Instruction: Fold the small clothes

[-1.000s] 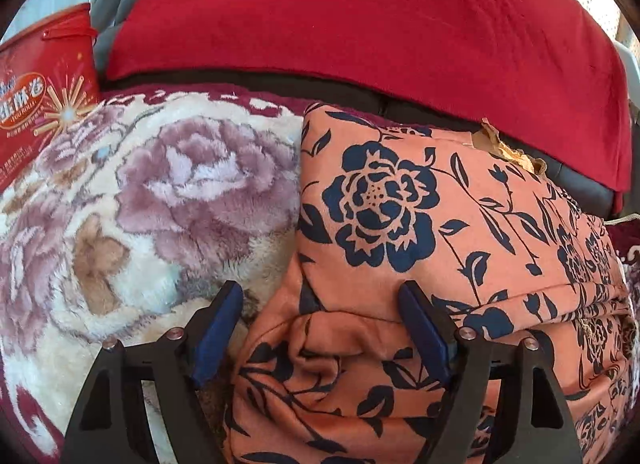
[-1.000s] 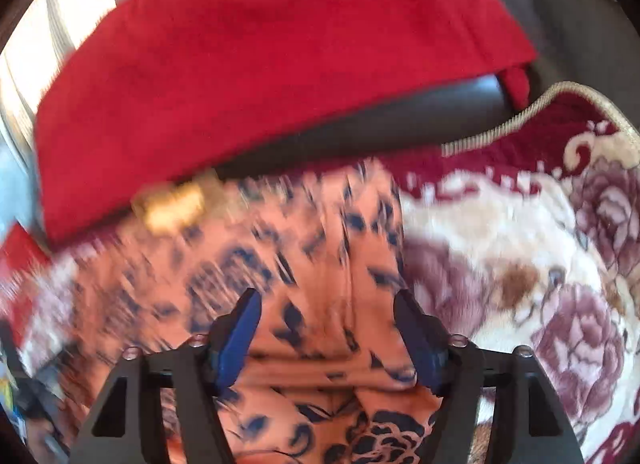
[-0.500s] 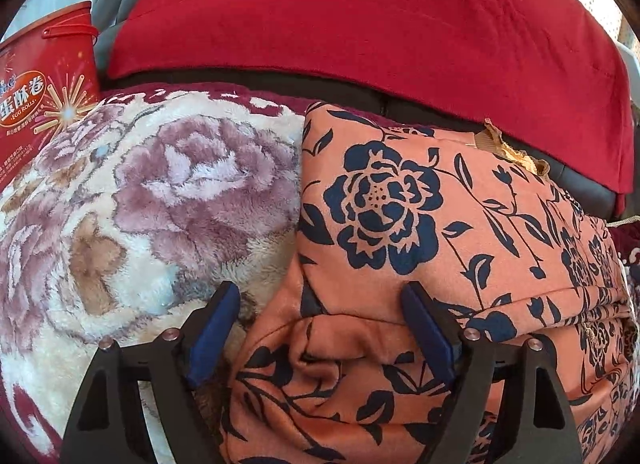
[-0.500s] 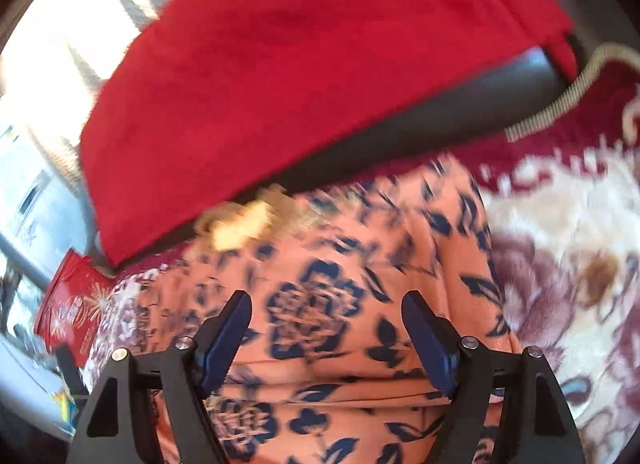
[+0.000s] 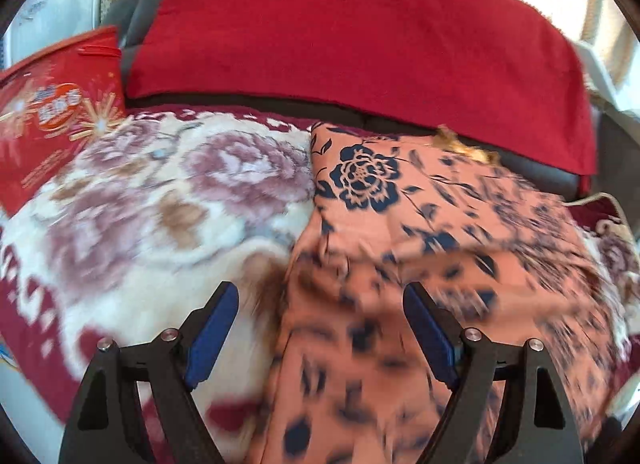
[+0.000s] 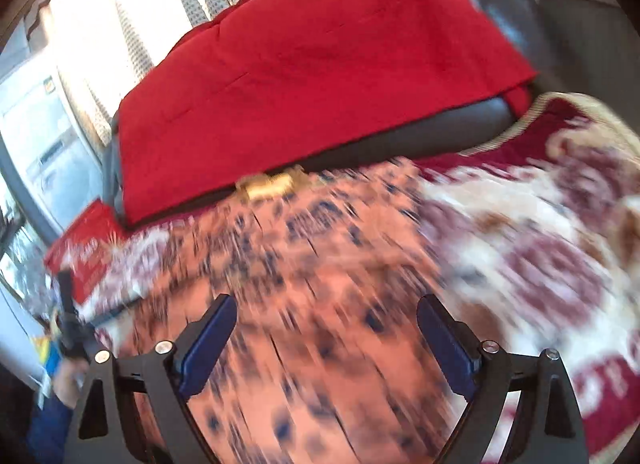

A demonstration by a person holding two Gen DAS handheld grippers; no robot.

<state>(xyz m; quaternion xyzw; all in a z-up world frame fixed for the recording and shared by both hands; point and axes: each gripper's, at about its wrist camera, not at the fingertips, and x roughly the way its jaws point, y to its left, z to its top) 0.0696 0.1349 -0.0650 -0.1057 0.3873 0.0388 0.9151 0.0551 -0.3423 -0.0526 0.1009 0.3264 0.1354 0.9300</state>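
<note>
An orange garment with dark blue flowers [image 5: 432, 232] lies folded on a plush floral blanket [image 5: 168, 208], with a tan label at its far edge. My left gripper [image 5: 320, 320] is open and empty, raised above the garment's near left edge. The garment also shows, blurred, in the right wrist view [image 6: 320, 264]. My right gripper [image 6: 326, 332] is open and empty above the garment's near part. The other gripper [image 6: 70, 328] shows dark at the far left of that view.
A red cushion [image 5: 360, 32] leans on a dark sofa back [image 6: 420, 132] behind the blanket. A red printed box [image 5: 52, 120] stands at the left. The floral blanket [image 6: 540, 256] spreads right of the garment.
Both grippers have pulled back and up from the garment, so more of the sofa and blanket shows. The near fold of the garment has settled flatter. Both views are motion-blurred.
</note>
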